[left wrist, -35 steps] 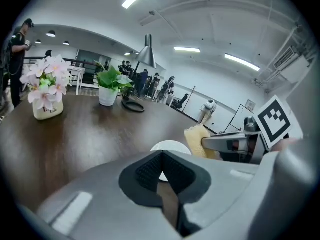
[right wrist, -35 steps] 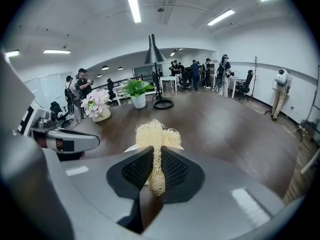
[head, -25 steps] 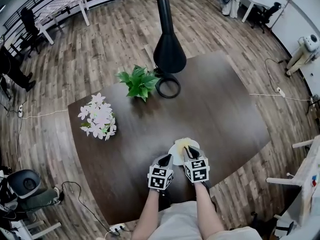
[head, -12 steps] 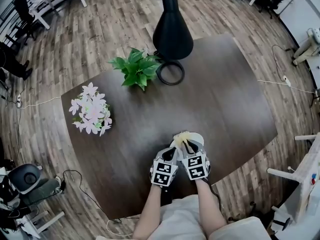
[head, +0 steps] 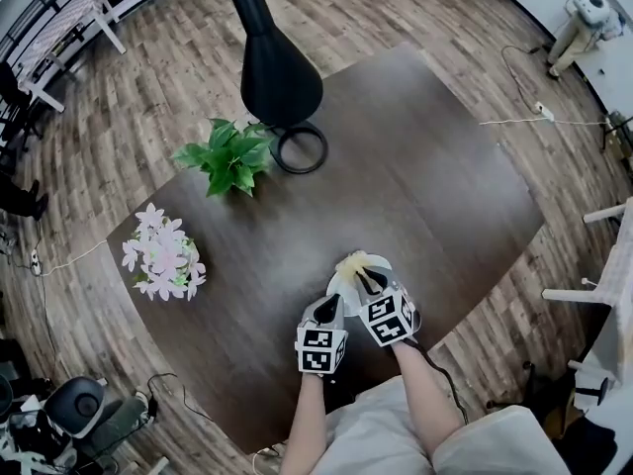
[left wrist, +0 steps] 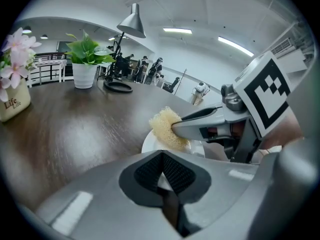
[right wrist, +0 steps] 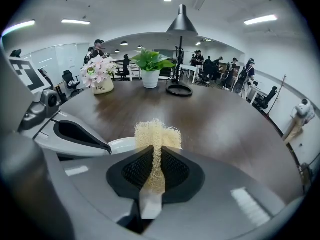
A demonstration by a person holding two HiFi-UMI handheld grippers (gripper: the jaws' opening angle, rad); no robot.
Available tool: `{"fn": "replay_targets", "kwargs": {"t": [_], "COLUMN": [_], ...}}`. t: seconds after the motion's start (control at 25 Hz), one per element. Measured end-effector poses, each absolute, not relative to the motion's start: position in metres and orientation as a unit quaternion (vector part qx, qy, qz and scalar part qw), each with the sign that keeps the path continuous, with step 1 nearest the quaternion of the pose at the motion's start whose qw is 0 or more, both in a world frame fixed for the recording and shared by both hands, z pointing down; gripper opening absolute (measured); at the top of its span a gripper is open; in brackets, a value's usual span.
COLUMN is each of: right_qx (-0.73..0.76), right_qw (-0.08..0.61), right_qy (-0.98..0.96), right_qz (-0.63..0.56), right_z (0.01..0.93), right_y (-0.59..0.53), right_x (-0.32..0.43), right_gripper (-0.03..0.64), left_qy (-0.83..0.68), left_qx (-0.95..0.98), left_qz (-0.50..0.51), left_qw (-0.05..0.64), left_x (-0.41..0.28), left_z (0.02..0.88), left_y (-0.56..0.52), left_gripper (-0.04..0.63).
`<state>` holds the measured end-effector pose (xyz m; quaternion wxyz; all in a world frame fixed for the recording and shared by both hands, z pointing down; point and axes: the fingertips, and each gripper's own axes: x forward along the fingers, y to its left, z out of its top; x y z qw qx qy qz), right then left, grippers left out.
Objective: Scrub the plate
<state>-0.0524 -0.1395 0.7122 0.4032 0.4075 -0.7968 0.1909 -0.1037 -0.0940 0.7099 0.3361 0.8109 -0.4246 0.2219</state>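
While the left gripper (head: 329, 310) stays clenched on the near rim of the white plate (head: 384, 265), the right gripper (head: 370, 283) pinches a yellow sponge (head: 353, 263) and holds it against the plate's top face. The plate lies on the dark table (head: 435, 186), close to the near edge, directly in front of the person. Compared with one second ago, the plate has kept its place on the table. The right gripper's marker cube has turned outward, and the sponge now sits nearer the plate's far rim. Judgement: a scrubbing stroke is under way with the plate steadied, and further passes over the uncovered surface remain
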Motion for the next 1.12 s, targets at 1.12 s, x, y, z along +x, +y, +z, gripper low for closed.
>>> {"fn": "replay_targets", "kwargs": {"t": [1.12], "right_qx": [0.464], "right_qw": [0.421], "right_qy": [-0.757], "right_qz": [0.185], "right_z": [0.695], "right_y": [-0.140], "right_x": [0.014], "right_gripper": [0.067], "left_qy": [-0.429], "left_qx": [0.812], "left_qz": [0.232], "left_qw": [0.320], "left_x": [-0.103], "left_z": [0.711], "left_y": [-0.092], "left_gripper": [0.000]}}
